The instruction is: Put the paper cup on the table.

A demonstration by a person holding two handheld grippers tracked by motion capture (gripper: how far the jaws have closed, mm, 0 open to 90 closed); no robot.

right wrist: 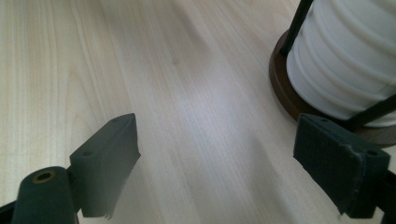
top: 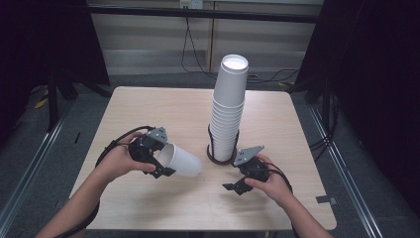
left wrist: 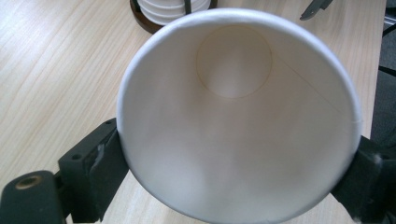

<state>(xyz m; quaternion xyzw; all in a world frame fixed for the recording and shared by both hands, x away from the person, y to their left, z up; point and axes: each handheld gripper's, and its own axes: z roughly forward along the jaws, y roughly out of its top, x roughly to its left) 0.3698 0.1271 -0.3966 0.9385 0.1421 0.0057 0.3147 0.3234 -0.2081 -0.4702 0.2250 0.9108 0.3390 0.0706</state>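
Observation:
A tall stack of white paper cups [top: 229, 106] stands upside down in a dark round holder [top: 220, 157] near the table's middle. My left gripper [top: 157, 159] is shut on the rim of a single white paper cup [top: 182, 159], which lies sideways with its base pointing toward the holder. In the left gripper view the cup's open mouth [left wrist: 238, 116] faces the camera, and both pads [left wrist: 100, 172] press its rim. My right gripper [top: 236, 183] hovers low over the table just right of the holder, jaws open and nothing between them [right wrist: 217, 158]. The stack [right wrist: 348, 60] and holder [right wrist: 285, 88] show there at upper right.
The light wooden table [top: 163, 106] has bare surface at the left, back and front. Black cables trail from both grippers. Dark frames and floor rails flank the table; a wall with a hanging cable lies behind it.

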